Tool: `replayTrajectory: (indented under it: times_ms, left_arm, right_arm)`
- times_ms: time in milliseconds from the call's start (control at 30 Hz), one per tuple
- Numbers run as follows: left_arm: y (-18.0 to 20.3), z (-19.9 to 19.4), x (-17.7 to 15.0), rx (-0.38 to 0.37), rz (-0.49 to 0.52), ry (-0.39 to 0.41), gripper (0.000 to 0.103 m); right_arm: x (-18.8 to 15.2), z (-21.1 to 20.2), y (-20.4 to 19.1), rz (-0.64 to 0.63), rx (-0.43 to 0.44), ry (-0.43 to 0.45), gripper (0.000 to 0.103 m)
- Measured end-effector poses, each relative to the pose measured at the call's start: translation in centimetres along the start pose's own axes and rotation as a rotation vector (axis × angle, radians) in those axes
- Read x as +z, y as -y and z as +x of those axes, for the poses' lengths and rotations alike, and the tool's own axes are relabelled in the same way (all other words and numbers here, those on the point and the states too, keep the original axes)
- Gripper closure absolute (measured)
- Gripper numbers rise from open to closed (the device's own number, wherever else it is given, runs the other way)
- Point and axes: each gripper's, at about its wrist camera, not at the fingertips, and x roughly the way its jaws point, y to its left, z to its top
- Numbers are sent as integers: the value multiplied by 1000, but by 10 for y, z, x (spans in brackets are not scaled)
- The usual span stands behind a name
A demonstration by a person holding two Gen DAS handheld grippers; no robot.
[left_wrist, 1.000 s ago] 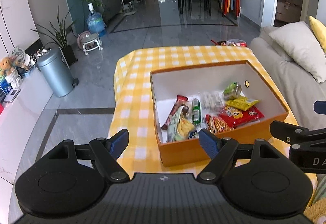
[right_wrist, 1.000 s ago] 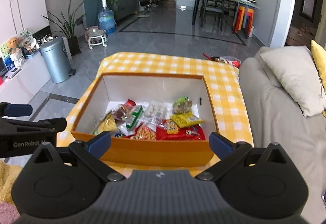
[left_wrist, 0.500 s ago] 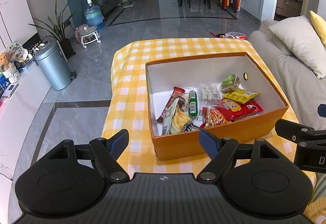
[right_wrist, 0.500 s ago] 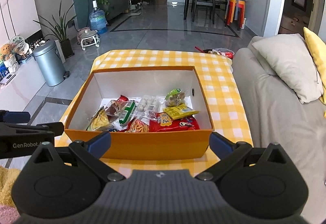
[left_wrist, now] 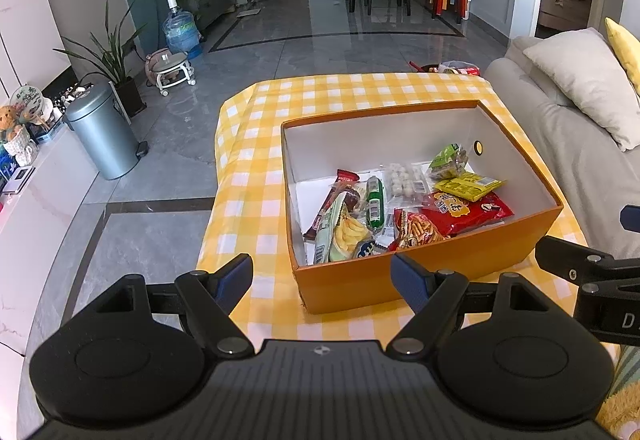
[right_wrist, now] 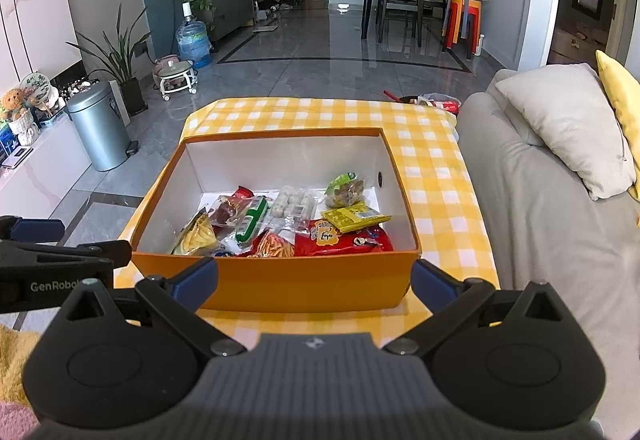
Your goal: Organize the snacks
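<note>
The left hand-held gripper (left_wrist: 322, 276) and the right hand-held gripper (right_wrist: 315, 280), at the bottom of their frames, gape wide and hold nothing. Just beyond them, mid-frame, the orange box (right_wrist: 280, 282) sits on the checked surface (right_wrist: 436, 176), the snacks (right_wrist: 288, 218) heaped inside.

Both grippers have backed away from the orange box (left_wrist: 420, 280).

Snack packets (right_wrist: 288, 224) are seen piled inside the orange box (right_wrist: 280, 280), framed by the wide-spread right gripper (right_wrist: 315, 274).
</note>
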Motion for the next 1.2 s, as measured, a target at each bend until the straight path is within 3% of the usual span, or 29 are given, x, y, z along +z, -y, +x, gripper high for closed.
replayTrajectory:
  times_ms: [1200]
  left_arm:
    - [-3,0,0,-10,-20,-11,11]
  right_arm:
    - [0,1,-6,-27,4,-1,4]
